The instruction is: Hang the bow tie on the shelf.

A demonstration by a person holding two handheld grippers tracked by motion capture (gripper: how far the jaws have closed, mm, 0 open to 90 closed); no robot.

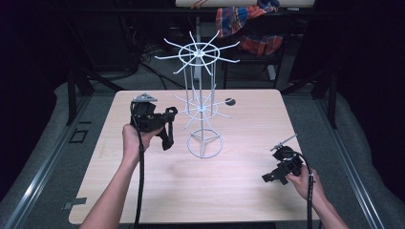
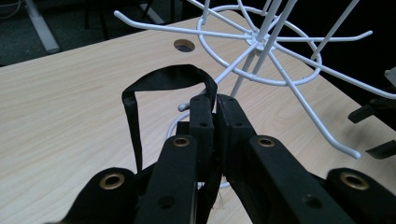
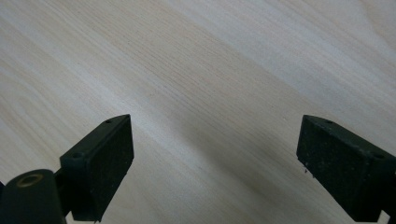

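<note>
One black strap (image 2: 163, 81); one white wire rack (image 1: 203, 102); two tools.

Black strap (image 2: 140, 88), flat woven band, bent into a loop.
Pinched at one end between the closed jaws of the left gripper (image 2: 215, 100), held above the table's (image 1: 239, 191) left half, beside the white wire rack (image 1: 203, 102); the loop hangs free.

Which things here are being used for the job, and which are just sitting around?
Being used:
- black strap, pinched in the shut left gripper
- white wire rack with hooks, right beside the strap

Just sitting around:
- checked cloth behind the table
- right gripper, open and holding nothing
</note>
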